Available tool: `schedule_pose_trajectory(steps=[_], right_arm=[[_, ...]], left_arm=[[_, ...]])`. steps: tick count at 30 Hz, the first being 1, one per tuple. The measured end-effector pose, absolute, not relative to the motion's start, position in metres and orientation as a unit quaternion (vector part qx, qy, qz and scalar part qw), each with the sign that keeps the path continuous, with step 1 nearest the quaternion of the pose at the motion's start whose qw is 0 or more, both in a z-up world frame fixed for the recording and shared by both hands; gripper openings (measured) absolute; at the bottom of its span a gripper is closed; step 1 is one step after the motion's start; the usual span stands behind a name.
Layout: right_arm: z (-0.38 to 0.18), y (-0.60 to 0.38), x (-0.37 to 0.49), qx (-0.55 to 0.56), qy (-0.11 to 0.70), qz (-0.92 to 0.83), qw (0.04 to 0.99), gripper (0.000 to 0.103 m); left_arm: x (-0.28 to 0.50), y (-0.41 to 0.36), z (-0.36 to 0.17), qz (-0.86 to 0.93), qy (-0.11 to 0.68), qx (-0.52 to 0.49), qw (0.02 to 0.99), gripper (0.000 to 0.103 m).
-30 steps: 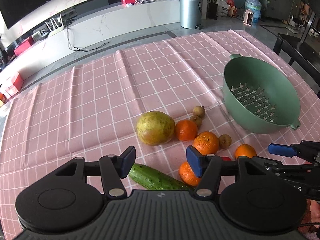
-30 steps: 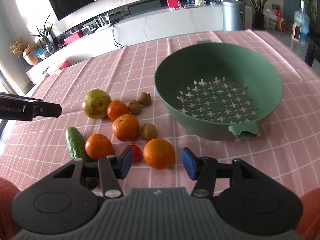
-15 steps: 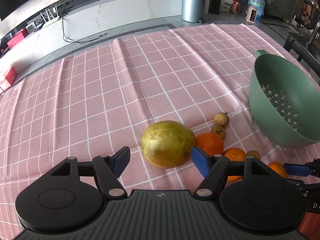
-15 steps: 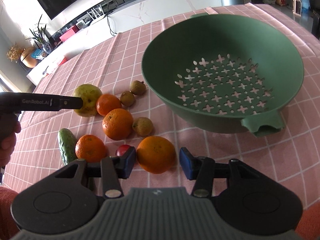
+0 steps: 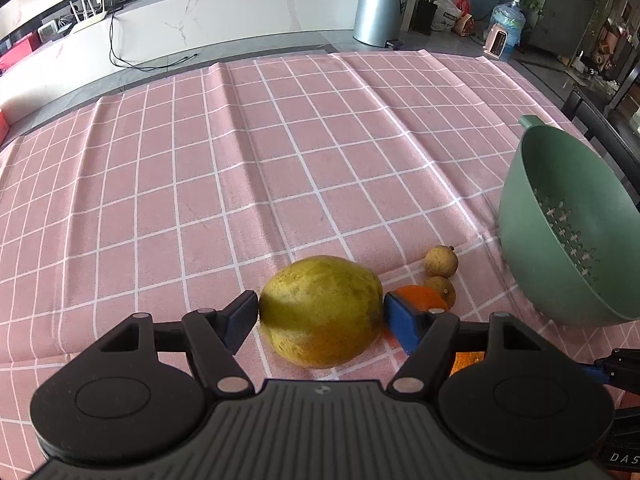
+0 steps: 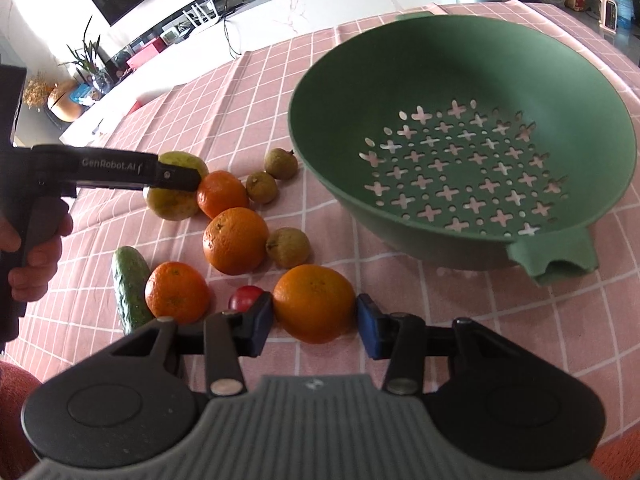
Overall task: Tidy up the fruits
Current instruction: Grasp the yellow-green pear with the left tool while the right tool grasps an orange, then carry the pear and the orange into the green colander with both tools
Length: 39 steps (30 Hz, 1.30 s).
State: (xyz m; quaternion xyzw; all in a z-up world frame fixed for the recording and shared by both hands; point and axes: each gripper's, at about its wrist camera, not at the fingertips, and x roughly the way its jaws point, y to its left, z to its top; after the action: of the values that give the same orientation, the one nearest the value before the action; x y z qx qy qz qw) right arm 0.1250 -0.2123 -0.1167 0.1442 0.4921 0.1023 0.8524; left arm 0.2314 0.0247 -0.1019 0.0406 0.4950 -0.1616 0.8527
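A large yellow-green pear-like fruit (image 5: 320, 292) rests on the pink checked cloth between the jaws of my left gripper (image 5: 320, 314). Those jaws are closing, with the pads just off its sides. In the right wrist view, my right gripper (image 6: 315, 316) straddles an orange (image 6: 314, 300) on the cloth; its jaws are closing too, and the pads almost touch the orange. The empty green colander (image 6: 340, 92) stands behind it. Three more oranges (image 6: 235, 240), three small brown fruits (image 6: 288, 247), a cucumber (image 6: 130, 284) and a small red fruit (image 6: 245, 296) lie to the left.
The colander (image 5: 560, 208) stands right of the left gripper. A hand (image 6: 36, 252) holds the left gripper's handle at the far left. A dark chair (image 5: 600, 120) stands past the table's right edge. A metal bin (image 5: 380, 8) and a white counter stand beyond the table.
My left gripper moved forward and down from above the cucumber to either side of the pear-like fruit, with its jaws wider. My right gripper sank onto the orange and its jaws narrowed.
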Motion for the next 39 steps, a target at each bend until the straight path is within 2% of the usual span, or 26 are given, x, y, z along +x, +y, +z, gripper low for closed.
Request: schedule_pose_trajectory(steps=[8, 14, 19, 28, 39], right_arm=[[-0.116, -0.212, 0.121, 0.134, 0.481, 0.112, 0.859, 0.041], [-0.096, -0.209, 0.116, 0.128, 0.467, 0.126, 0.866, 0.041], [-0.08, -0.211, 0.109, 0.123, 0.445, 0.135, 0.877, 0.041], [-0.03, -0.245, 0.112, 0.09, 0.399, 0.124, 0.904, 0.04], [-0.052, -0.299, 0.16, -0.001, 0.491, 0.118, 0.863, 0.04]], left_arm=[[0.222, 0.035, -0.098, -0.138, 0.492, -0.01, 0.859, 0.077], [0.208, 0.041, -0.077, -0.113, 0.486, -0.023, 0.867, 0.077], [0.19, 0.043, -0.057, -0.125, 0.478, -0.072, 0.866, 0.077], [0.184, -0.03, -0.016, -0.223, 0.458, -0.064, 0.858, 0.077], [0.21, -0.136, -0.036, -0.275, 0.509, 0.021, 0.815, 0.077]])
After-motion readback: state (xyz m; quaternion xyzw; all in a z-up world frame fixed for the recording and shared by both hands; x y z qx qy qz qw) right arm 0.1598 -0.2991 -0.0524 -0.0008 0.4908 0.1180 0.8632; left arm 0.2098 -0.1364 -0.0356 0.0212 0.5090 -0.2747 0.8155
